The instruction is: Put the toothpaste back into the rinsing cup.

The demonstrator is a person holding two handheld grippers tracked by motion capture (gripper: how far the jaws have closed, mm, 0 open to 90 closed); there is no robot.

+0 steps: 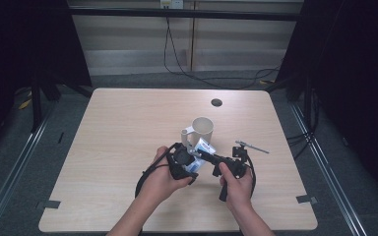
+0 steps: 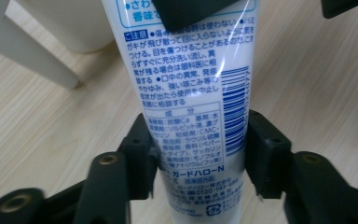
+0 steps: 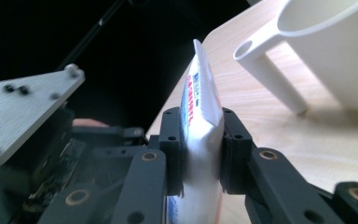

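Observation:
A white toothpaste tube (image 1: 204, 147) with blue print hangs low over the table, just in front of a cream cup (image 1: 203, 130) with a handle. My right gripper (image 3: 203, 149) is shut on the tube (image 3: 200, 107), its pads pinching the flat faces. My left gripper (image 2: 200, 154) stands partly open around the tube (image 2: 191, 93); its jaws flank the two edges without squeezing them. From above, the left gripper (image 1: 188, 162) and the right gripper (image 1: 205, 156) meet at the tube from either side. The cup (image 3: 335, 51) is upright, close behind.
A thin grey stick with a dark head (image 1: 252, 146) lies right of the grippers. A round hole (image 1: 216, 102) sits in the wooden table (image 1: 118, 128) near its far edge. Cables trail over the floor beyond, and dark curtains stand at both sides.

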